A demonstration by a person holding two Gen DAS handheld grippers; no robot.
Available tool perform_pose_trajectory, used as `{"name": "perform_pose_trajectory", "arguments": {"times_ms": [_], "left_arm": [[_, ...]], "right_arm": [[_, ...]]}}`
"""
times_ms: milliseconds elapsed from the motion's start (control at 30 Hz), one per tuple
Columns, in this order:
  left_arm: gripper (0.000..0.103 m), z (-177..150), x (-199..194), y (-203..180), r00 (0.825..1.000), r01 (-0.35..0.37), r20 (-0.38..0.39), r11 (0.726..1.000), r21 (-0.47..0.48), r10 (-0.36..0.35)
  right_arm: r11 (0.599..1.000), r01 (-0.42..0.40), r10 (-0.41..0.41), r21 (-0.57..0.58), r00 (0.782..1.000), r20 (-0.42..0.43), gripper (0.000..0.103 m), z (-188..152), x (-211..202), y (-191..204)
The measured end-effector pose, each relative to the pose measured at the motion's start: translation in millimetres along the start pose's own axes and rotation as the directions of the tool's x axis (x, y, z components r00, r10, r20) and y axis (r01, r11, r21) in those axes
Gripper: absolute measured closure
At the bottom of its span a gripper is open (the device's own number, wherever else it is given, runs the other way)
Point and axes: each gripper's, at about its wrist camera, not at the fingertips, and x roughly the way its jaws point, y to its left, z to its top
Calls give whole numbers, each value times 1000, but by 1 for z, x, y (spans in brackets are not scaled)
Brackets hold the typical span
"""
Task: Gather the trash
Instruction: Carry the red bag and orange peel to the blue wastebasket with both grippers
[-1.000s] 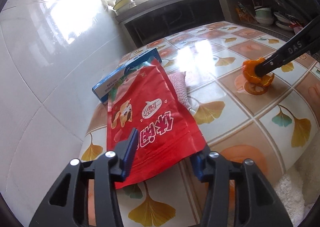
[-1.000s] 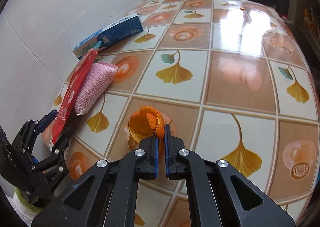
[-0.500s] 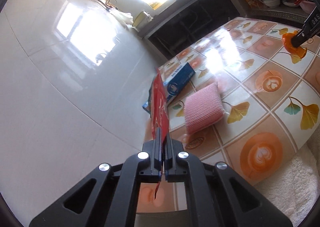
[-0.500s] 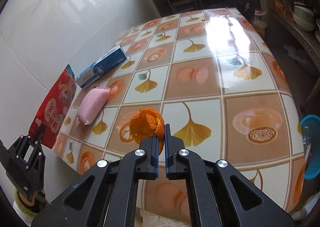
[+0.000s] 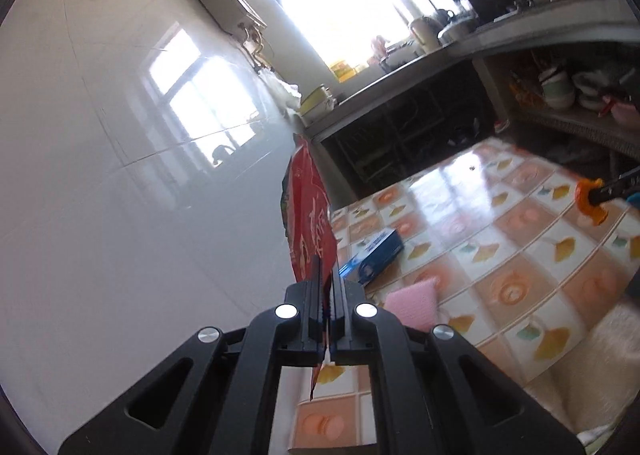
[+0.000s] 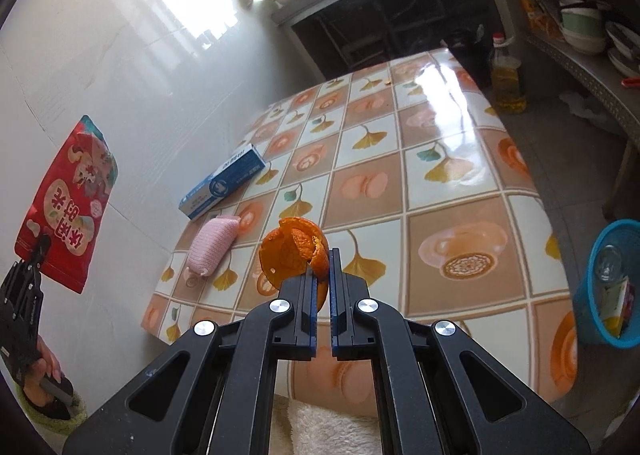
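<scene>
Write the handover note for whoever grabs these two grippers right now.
Left gripper: shut on the red bag, lifted off the table.
Right gripper: shut on the orange peel, also lifted.
Blue bin: on the floor, right of the table, some trash already inside.
Done: both pieces picked up.
Left: drop both in the bin. Blue box and pink sponge are on the table.

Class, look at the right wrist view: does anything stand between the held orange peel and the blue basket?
Nothing visible does. The right gripper holds the orange peel above the table; the blue basket stands on the floor beyond the table's right edge.
</scene>
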Motion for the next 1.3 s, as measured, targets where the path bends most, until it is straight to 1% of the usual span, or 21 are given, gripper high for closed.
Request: {"name": "perform_pose_trajectory", "arguments": {"times_ms": [67,133,200,300,367,433,500,533,567,700,733,833,867,900,933,1033,1067,1100,1233,1267,1300], "left_arm": [[102,21,-4,-8,995,90,47,995,-42,-88],[102,44,-8,-22,978,191,104,979,-66,-183],[102,70,-7,-42,942,308,159,949,-67,-294],[102,106,-2,-81,871,464,203,884,-47,-447],[102,125,8,-111,820,553,199,832,-38,-536],[102,139,21,-144,759,642,170,766,-37,-628],[102,154,35,-183,681,731,119,681,-47,-723],[102,157,39,-199,648,761,96,646,-54,-755],[102,162,46,-223,602,798,64,599,-65,-796],[102,174,64,-311,446,887,-62,450,-102,-893],[102,176,68,-334,411,900,-100,421,-114,-906],[102,181,81,-408,332,924,-209,362,-124,-920],[102,181,88,-434,285,933,-246,327,-151,-926],[102,180,93,-455,244,938,-277,299,-176,-929],[102,177,99,-476,217,938,-306,284,-198,-927],[102,172,116,-534,119,935,-371,229,-270,-921],[102,170,122,-554,94,930,-392,222,-294,-915],[102,168,129,-572,64,925,-402,206,-320,-913],[100,155,144,-622,6,905,-416,182,-385,-909],[95,146,152,-635,10,891,-447,211,-402,-895],[74,135,162,-650,28,871,-500,267,-413,-866]], "right_arm": [[1000,13,-14,21,999,44,100,1,-21,-12],[998,40,-44,47,995,85,100,1,-42,-27],[993,84,-94,83,988,122,100,-4,-65,-48],[975,145,-171,169,974,147,100,-17,-90,-85],[954,191,-230,233,961,154,100,-29,-106,-113],[923,238,-291,303,945,146,100,-45,-119,-145],[881,279,-347,382,930,121,100,-61,-129,-177],[856,300,-374,422,922,103,100,-70,-134,-194],[832,318,-396,455,914,84,100,-78,-137,-209],[735,389,-473,556,881,8,100,-108,-145,-263],[714,401,-484,575,875,-9,100,-113,-145,-274],[659,416,-498,626,866,-51,100,-127,-140,-303],[647,416,-498,639,865,-59,100,-130,-138,-311],[635,421,-502,647,862,-69,100,-131,-134,-319],[625,429,-506,652,859,-80,100,-133,-131,-326],[594,445,-515,670,850,-109,100,-136,-122,-345],[586,450,-518,673,847,-115,100,-137,-120,-350],[580,452,-520,678,846,-120,100,-136,-118,-355],[566,455,-517,688,845,-134,100,-137,-113,-372],[562,459,-518,688,844,-139,100,-137,-112,-376],[558,463,-518,688,843,-147,100,-138,-110,-379]]}}
